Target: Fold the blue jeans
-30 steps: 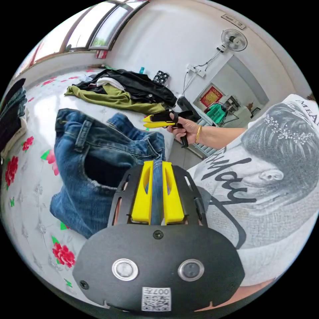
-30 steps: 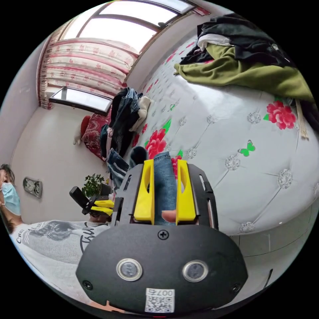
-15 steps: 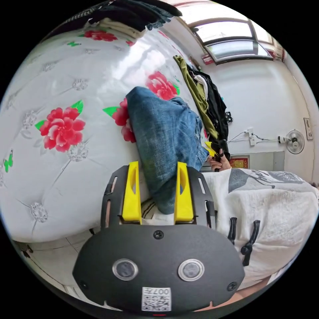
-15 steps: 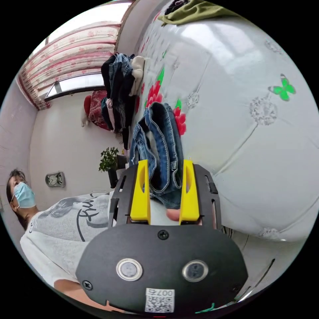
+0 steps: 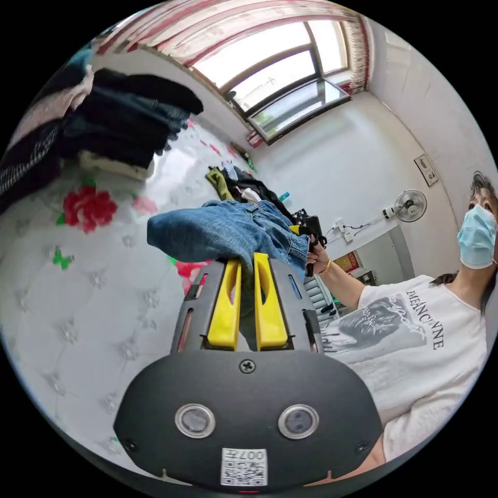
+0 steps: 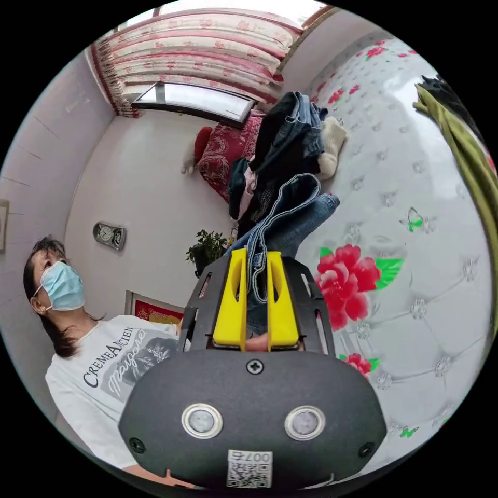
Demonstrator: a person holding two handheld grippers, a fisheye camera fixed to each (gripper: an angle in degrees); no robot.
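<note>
The blue jeans hang as a folded bundle above the white flowered bed. My left gripper is shut on one end of the denim, which runs out from between its yellow jaws. At the far end of the bundle a hand holds my right gripper. In the right gripper view, my right gripper is shut on a seamed edge of the jeans, which reach away over the bed.
A stack of folded dark clothes stands on the bed. An olive garment and dark clothes lie in a loose pile farther along. A person in a white shirt stands beside the bed. A plant stands by the wall.
Half a second ago both pairs of jaws stood wide around the jeans resting on the bed. Both have closed on the denim, and the bundle now hangs above the bed.
</note>
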